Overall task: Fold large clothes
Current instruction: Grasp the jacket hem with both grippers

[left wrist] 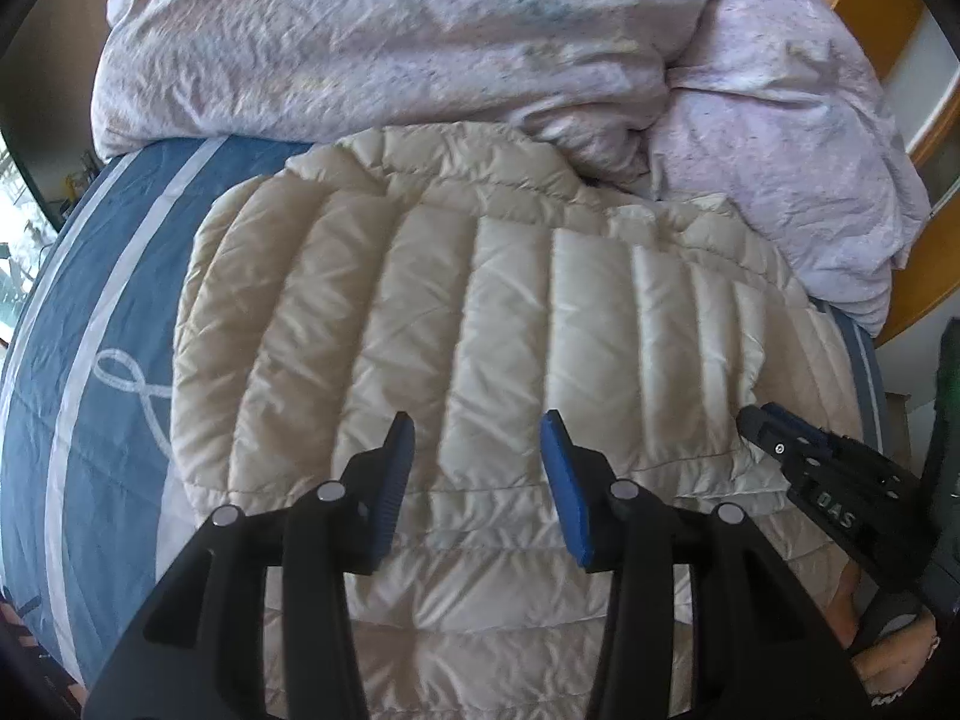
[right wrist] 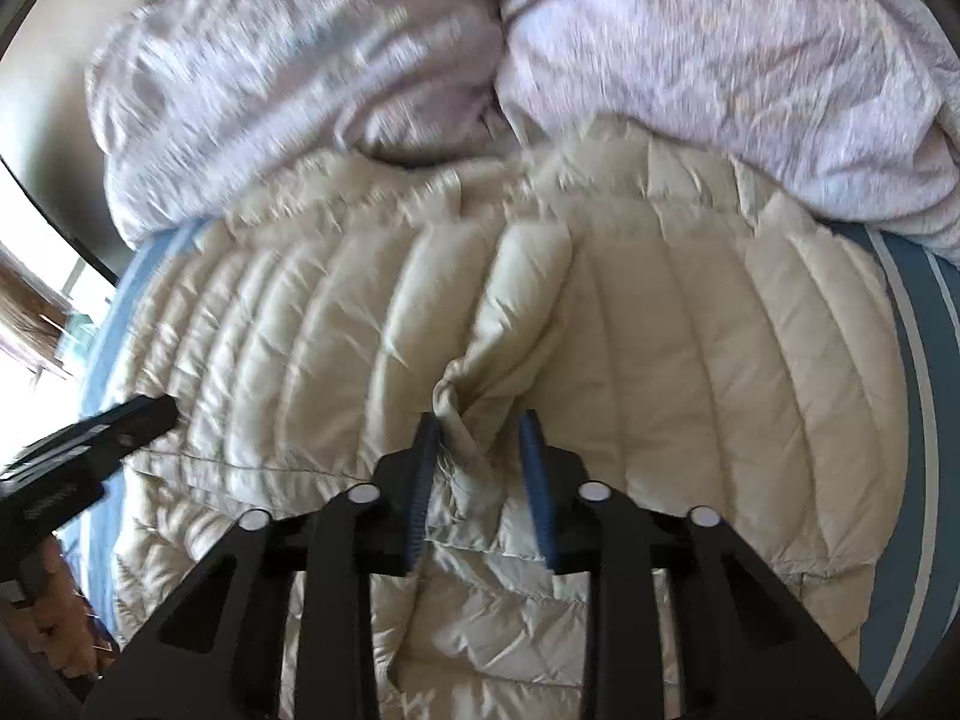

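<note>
A cream quilted puffer jacket lies spread over a blue bedcover. In the left wrist view my left gripper hovers just above the jacket's near part. It is open, with nothing between its blue pads. My right gripper shows at the jacket's right edge. In the right wrist view the right gripper is shut on a raised fold of the jacket, with fabric bunched between its pads. The left gripper reaches in from the left edge.
A crumpled pale pink duvet is heaped behind the jacket, touching its far edge. White stripes run along the bedcover. A wooden frame stands at the far right. A person's hand holds the right gripper.
</note>
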The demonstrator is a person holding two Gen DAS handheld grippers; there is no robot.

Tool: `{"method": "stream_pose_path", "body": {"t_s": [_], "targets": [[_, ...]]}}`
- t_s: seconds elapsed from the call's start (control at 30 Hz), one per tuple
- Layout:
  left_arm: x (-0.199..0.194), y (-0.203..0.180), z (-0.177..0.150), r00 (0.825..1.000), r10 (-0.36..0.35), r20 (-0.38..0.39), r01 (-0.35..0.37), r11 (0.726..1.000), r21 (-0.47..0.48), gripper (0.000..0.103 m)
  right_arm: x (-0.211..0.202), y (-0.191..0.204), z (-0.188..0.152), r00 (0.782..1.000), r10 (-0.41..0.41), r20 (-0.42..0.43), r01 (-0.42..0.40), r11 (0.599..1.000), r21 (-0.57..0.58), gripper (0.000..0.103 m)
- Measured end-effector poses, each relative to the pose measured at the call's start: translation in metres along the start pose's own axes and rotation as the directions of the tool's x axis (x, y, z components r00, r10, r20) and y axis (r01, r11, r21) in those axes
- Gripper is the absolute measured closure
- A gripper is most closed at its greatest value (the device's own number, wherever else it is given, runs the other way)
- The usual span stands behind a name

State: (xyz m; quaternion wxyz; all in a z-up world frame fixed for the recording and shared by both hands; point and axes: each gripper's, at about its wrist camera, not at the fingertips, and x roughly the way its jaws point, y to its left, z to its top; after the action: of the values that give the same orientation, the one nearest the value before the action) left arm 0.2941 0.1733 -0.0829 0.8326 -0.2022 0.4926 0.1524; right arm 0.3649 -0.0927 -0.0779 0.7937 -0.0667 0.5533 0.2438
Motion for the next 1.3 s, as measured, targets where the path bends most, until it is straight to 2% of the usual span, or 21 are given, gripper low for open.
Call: {"method": "stream_pose_path", "body": {"t_s": [0.1, 0.3, 0.37, 0.4, 0.47, 0.53, 0.57, 0.67, 0.8, 1.0, 1.2, 1.3], "targets": [[0.0, 0.008, -0.002, 1.0, 0.009, -0.004, -0.009, 1.0, -0.006, 0.058, 0.017, -0.009, -0.006, 0.998, -0.023, -0.051, 0.025, 0.999, 0.037, 0.083], [-0.004, 0.02, -0.007, 0.999, 0.034, -0.002, -0.034, 0.999, -0.004, 0.052, 0.029, -0.012, -0.005, 0.997, -0.036, -0.068, 0.039, 0.999, 0.034, 0.083], [-0.007, 0.026, -0.01, 0.999, 0.041, -0.001, -0.041, 0.999, 0.0, 0.048, 0.026, -0.013, -0.005, 0.997, -0.026, -0.072, 0.029, 0.999, 0.032, 0.08], [-0.009, 0.029, -0.011, 0.999, 0.045, 0.001, -0.045, 0.999, 0.003, 0.046, 0.022, -0.015, -0.004, 0.997, -0.019, -0.073, 0.021, 0.999, 0.037, 0.077], [-0.014, 0.035, -0.015, 0.998, 0.055, 0.007, -0.055, 0.998, 0.014, 0.04, 0.011, -0.021, -0.006, 0.998, 0.0, -0.068, 0.004, 0.998, 0.057, 0.048], [-0.021, 0.044, -0.022, 0.998, 0.066, 0.01, -0.066, 0.997, 0.026, 0.036, -0.003, -0.028, -0.006, 0.999, 0.002, -0.051, 0.002, 0.998, 0.066, 0.032], [-0.024, 0.047, -0.025, 0.997, 0.07, 0.008, -0.071, 0.997, 0.031, 0.035, -0.012, -0.033, -0.008, 0.999, 0.005, -0.044, -0.002, 0.998, 0.064, 0.029], [-0.036, 0.065, -0.039, 0.997, 0.075, 0.004, -0.075, 0.996, 0.041, 0.033, -0.035, -0.049, -0.02, 0.999, 0.023, -0.049, -0.021, 0.998, 0.055, 0.027], [-0.053, 0.095, -0.067, 0.998, 0.066, -0.015, -0.066, 0.997, 0.029, 0.031, -0.066, -0.086, -0.053, 0.997, 0.019, -0.075, -0.015, 0.998, 0.064, 0.025], [-0.066, 0.129, -0.119, 0.995, 0.05, -0.091, -0.05, 0.999, 0.006, 0.031, -0.089, -0.146, -0.118, 0.984, -0.011, -0.176, 0.036, 0.99, 0.137, 0.025], [-0.068, 0.141, -0.158, 0.987, 0.008, -0.158, -0.012, 1.0, -0.026, 0.031, -0.097, -0.186, -0.166, 0.962, 0.006, -0.272, 0.055, 0.974, 0.218, 0.025], [-0.069, 0.136, -0.175, 0.983, -0.009, -0.181, 0.005, 1.0, -0.021, 0.031, -0.099, -0.199, -0.184, 0.951, 0.044, -0.305, 0.038, 0.965, 0.26, 0.025]]}}
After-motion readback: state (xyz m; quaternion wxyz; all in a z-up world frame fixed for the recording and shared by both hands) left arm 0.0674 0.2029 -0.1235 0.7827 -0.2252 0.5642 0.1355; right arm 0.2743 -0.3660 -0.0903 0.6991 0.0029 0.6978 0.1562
